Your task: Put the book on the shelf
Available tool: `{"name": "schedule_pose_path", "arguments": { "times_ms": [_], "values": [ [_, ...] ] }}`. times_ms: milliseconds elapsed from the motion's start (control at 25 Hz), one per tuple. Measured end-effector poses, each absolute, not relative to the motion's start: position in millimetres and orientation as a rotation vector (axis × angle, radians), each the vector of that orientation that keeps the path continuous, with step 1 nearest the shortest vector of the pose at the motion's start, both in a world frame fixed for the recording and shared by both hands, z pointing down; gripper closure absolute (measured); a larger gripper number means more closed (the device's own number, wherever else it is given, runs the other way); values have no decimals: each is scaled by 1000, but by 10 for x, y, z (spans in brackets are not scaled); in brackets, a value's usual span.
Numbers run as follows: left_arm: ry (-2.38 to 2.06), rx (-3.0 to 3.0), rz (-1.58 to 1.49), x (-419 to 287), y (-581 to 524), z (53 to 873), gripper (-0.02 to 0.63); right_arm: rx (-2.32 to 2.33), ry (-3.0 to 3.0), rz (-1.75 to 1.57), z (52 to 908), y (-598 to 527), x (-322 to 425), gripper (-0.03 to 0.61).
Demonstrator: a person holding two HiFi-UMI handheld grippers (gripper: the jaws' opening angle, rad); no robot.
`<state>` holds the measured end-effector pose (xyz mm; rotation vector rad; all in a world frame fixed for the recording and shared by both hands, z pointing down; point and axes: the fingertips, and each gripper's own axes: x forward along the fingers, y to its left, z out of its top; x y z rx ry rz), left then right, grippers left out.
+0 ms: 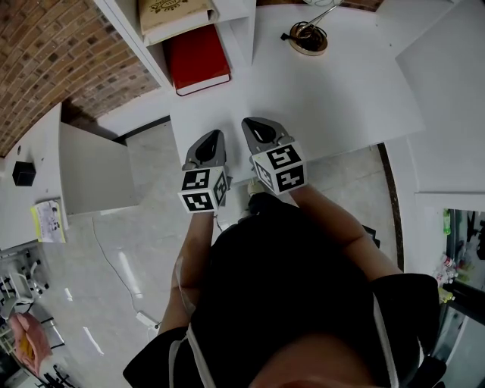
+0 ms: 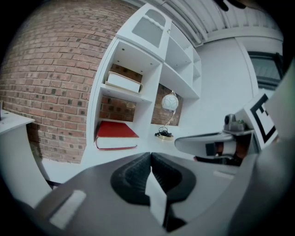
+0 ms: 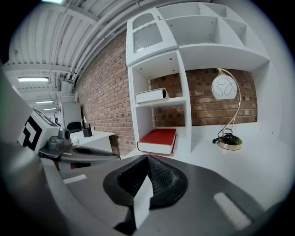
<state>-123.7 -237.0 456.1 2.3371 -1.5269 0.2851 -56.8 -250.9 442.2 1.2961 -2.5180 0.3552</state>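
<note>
A red book [image 1: 198,61] lies flat in the bottom compartment of the white shelf [image 1: 246,26]; both gripper views also show the red book [image 2: 115,133] [image 3: 159,139] lying there. My left gripper [image 1: 216,136] [image 2: 150,156] hovers over the white desk's near edge, short of the book, and is shut with nothing between its jaws. Beside it my right gripper [image 1: 254,123] [image 3: 147,159] is likewise shut and empty. Both point toward the shelf.
A cream book [image 1: 170,15] [image 3: 152,95] lies on the shelf board above. A globe lamp [image 3: 226,87] stands on the white desk [image 1: 341,91], with its round base [image 1: 308,36] to the right of the shelf. A second desk [image 1: 38,151] with a black box [image 1: 24,173] is at the left.
</note>
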Motion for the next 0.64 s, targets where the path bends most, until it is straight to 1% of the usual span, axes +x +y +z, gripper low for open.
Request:
{"name": "schedule_pose_path", "arguments": {
  "times_ms": [640],
  "values": [
    [-1604, 2317, 262, -1332, -2425, 4448, 604, 1280, -2572, 398, 4380, -2577, -596, 583]
  ]
}}
